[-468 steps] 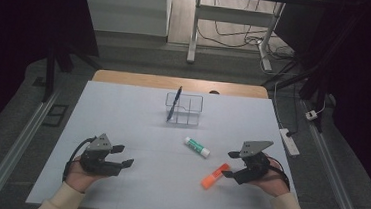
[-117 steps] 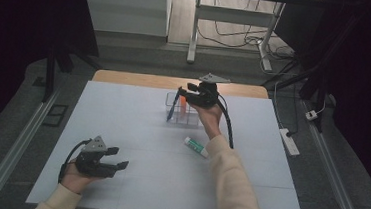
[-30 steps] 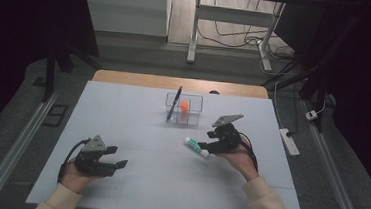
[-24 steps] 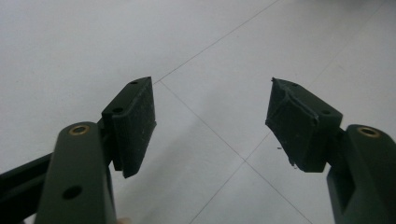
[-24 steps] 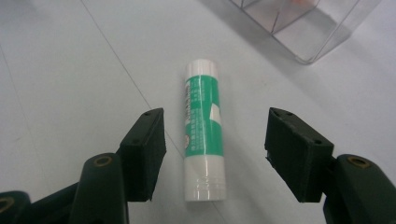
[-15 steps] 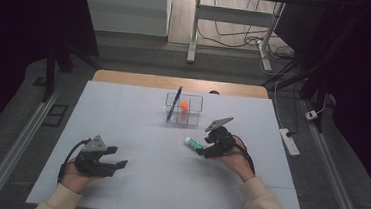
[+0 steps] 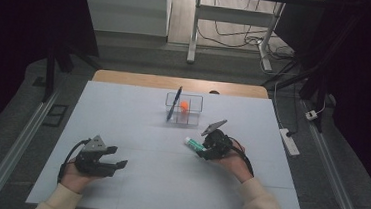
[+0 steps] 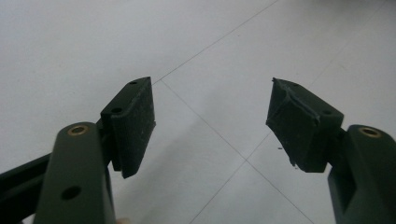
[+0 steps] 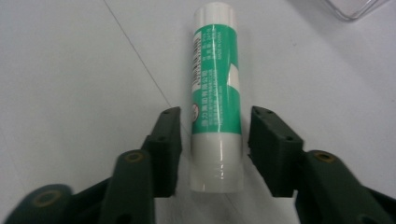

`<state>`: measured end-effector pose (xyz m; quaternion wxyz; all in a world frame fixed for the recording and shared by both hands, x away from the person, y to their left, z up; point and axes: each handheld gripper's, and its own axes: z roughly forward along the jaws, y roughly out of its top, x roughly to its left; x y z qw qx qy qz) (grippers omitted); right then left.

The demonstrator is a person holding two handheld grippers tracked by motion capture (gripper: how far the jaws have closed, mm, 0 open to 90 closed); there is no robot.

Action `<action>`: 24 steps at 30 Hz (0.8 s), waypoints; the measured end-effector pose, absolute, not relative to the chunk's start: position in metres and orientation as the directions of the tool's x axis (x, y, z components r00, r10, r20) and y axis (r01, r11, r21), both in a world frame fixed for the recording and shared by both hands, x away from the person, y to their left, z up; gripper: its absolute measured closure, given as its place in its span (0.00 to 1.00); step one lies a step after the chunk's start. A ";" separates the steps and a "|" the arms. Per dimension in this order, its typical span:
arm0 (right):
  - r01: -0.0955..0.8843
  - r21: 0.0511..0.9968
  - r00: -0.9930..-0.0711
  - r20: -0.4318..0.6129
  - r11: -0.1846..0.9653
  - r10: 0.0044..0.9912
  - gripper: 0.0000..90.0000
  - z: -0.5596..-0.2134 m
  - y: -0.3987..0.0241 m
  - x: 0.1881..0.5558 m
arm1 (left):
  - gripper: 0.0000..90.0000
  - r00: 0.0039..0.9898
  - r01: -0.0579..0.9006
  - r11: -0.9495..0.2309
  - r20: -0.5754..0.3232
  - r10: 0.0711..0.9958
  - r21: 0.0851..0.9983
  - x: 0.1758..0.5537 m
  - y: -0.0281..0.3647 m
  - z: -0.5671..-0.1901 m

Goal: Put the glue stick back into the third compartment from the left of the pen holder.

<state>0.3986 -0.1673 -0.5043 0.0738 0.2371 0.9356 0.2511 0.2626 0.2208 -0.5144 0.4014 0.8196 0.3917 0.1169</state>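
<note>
Two risks worth weighing, both tied to the grip. Straddling the glue stick [image 9: 215, 70] with the right gripper [image 9: 215, 122]: jaws parted, one on each side of the tube's near end, a thin gap left on both sides, nothing clamped yet. Lying flat on the white table [image 7: 146, 131], that tube, just short of the clear container [image 7: 192, 116], which already holds an orange object [image 7: 184, 105] and a dark pen [image 7: 174, 103] leaning on its wall.

First, rolling. Round and smooth, so likely to squirt forward or roll off sideways if one pad lands ahead of the other. Better to close evenly and squarely.

Second, tipping. Caught near one end and not at the middle, so liable to droop or pivot between the pads once lifted, then clip the container's rim or knock the pen on the way in. Worth seating deeper before closing, if possible.

Resting low on the table well apart, at the near left, the left gripper [image 8: 210, 121], spread wide and holding nothing; no help from there if the container slides under a bump.
</note>
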 end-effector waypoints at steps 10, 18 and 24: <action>0.404 0.486 -0.876 -0.038 0.775 0.480 0.72 -0.504 -0.166 0.398 | 0.36 0.666 0.542 -0.371 -0.117 0.737 0.754 0.262 0.221 -0.514; 0.389 0.530 -0.887 -0.003 0.753 0.461 0.72 -0.496 -0.164 0.394 | 0.35 0.676 0.523 -0.388 -0.091 0.732 0.758 0.261 0.216 -0.512; 0.360 0.556 -0.906 0.016 0.749 0.424 0.72 -0.490 -0.158 0.388 | 0.35 0.689 0.494 -0.423 -0.045 0.723 0.759 0.259 0.208 -0.509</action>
